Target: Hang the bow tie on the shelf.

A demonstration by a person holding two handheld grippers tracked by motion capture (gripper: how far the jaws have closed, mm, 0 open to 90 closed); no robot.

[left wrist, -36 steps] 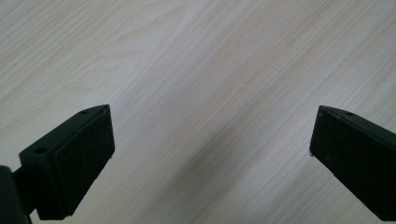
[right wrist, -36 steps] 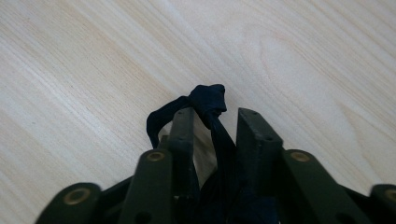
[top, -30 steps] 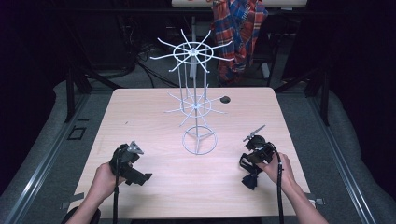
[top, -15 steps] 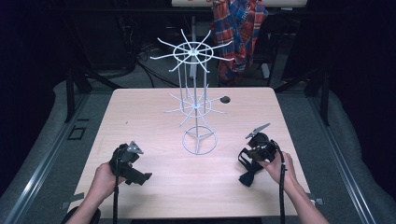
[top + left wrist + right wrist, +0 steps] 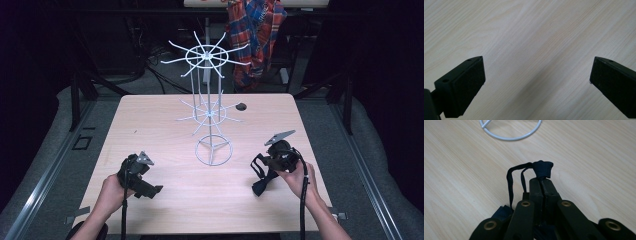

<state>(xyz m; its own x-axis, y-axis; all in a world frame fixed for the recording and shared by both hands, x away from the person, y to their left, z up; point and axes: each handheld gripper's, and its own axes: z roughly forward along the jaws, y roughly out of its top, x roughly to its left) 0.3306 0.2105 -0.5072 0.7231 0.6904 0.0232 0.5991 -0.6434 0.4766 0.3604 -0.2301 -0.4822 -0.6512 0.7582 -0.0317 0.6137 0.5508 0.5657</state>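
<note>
Lower left of the high view: left gripper [image 5: 153, 190] low over the pale wooden table [image 5: 165, 120], jaws spread wide in the left gripper view with nothing between them but bare wood. Centre: white wire rack [image 5: 209, 112], ring base on the tabletop, spoked tiers above. Just right of the rack, upper centre: small dark object [image 5: 241, 106] on the table. Lower right: right gripper [image 5: 260, 189], jaws clamped tight on a dark fabric band [image 5: 541, 168], knot poking past the tips and loops trailing alongside, near the rack's base.
</note>
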